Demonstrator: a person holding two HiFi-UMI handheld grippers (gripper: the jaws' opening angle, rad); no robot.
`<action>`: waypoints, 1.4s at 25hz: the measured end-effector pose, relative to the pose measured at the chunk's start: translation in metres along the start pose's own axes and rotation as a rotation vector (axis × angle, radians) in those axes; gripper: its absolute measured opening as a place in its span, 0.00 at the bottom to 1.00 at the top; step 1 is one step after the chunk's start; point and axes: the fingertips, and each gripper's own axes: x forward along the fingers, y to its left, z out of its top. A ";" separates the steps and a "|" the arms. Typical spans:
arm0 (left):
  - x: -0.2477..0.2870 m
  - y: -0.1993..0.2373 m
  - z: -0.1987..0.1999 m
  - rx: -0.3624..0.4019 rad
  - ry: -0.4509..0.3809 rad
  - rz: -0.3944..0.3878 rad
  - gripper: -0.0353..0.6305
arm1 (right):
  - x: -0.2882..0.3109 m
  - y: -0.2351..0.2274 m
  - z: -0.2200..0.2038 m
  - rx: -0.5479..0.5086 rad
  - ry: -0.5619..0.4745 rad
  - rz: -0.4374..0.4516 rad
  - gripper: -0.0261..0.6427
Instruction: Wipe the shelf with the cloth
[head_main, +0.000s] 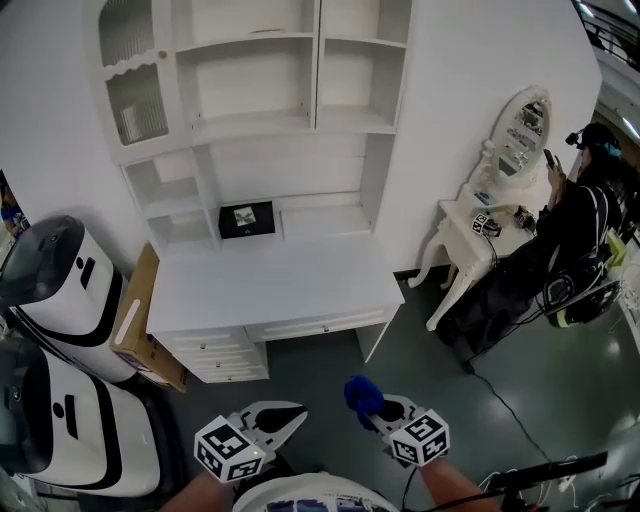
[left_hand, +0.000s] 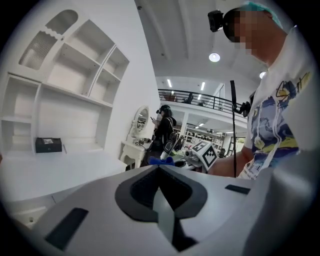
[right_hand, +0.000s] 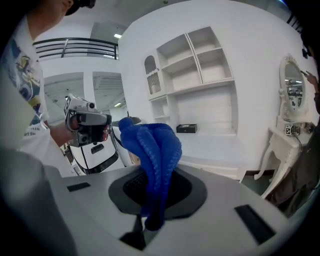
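The white shelf unit (head_main: 252, 125) stands against the wall above its desk top (head_main: 270, 285), well ahead of both grippers. A small black box (head_main: 246, 219) sits on the lowest shelf, seen also as the black box (right_hand: 186, 128) in the right gripper view. My right gripper (head_main: 388, 409) is low at the bottom, shut on a bunched blue cloth (head_main: 363, 396); the cloth (right_hand: 152, 150) sticks up from between its jaws. My left gripper (head_main: 283, 420) is beside it, shut, with nothing between its jaws (left_hand: 160, 169).
Two white-and-black machines (head_main: 55, 290) and a cardboard box (head_main: 135, 330) stand left of the desk. At the right, a white vanity table (head_main: 470, 235) with an oval mirror, and a person in black (head_main: 585, 215) beside it. A cable (head_main: 500, 400) lies on the grey floor.
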 end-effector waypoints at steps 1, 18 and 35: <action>0.006 -0.002 0.006 0.002 -0.002 -0.015 0.07 | 0.000 -0.009 0.008 -0.015 -0.008 0.000 0.13; 0.090 0.119 0.209 0.245 -0.047 -0.314 0.07 | 0.068 -0.165 0.350 -0.454 -0.230 -0.114 0.13; 0.133 0.200 0.319 0.314 -0.094 -0.344 0.07 | 0.181 -0.236 0.670 -0.836 -0.433 -0.201 0.13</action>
